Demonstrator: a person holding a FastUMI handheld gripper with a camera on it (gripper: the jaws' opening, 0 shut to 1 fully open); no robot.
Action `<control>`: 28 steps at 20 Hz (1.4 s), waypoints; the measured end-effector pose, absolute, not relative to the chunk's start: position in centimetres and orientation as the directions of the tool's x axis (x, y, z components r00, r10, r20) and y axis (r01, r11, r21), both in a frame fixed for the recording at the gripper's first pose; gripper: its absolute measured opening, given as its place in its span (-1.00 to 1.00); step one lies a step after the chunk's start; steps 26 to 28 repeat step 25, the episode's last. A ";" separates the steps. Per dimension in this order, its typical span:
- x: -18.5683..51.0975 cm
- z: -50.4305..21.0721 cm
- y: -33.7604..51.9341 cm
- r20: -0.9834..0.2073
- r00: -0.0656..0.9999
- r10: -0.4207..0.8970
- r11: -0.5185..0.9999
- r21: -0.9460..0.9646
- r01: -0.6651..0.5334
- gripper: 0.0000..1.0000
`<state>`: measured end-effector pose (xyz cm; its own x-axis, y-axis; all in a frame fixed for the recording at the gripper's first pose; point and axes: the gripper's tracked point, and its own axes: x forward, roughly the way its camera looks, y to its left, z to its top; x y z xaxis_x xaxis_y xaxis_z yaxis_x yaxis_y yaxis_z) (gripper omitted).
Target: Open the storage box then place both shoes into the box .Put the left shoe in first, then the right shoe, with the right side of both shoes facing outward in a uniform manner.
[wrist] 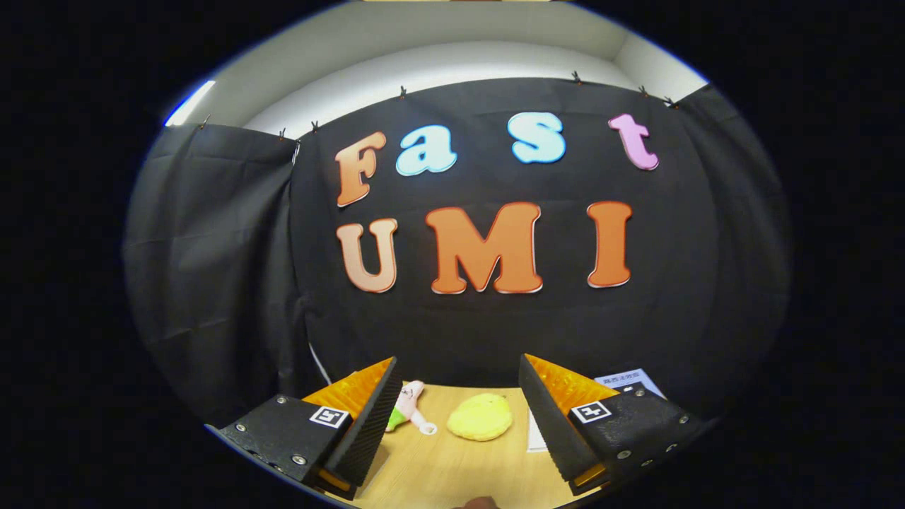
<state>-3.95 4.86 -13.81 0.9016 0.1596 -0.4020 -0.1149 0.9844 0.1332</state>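
The gripper (458, 417) is held high with its fingers spread apart and empty, aimed at the booth wall. Beyond them on the tabletop (452, 474) lie a yellow plush (481, 417) and a small pink toy (410, 406), perhaps a figure. Tilting downward should find the storage box and shoes.

Hidden and cut-off parts near the fingers

The pink toy (410, 406) at 11 o'clock is partly behind one finger (368, 424); the white sheet (629, 382) at 1 o'clock is covered by the other finger (558, 424). A small brown shape (481, 503) at 6 o'clock is cut off, impossible to identify.
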 end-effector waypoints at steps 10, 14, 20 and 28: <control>-5.0 -7.2 -1.9 -0.215 0.976 0.032 0.999 0.022 -0.028 0.97; -5.2 -5.6 -3.9 -0.165 0.986 -0.016 1.000 0.000 0.017 0.96; -5.8 -4.1 -4.4 -0.120 0.993 -0.016 1.000 0.023 0.018 0.96; -6.0 -4.2 -5.0 -0.127 0.991 -0.038 0.999 -0.008 0.038 0.96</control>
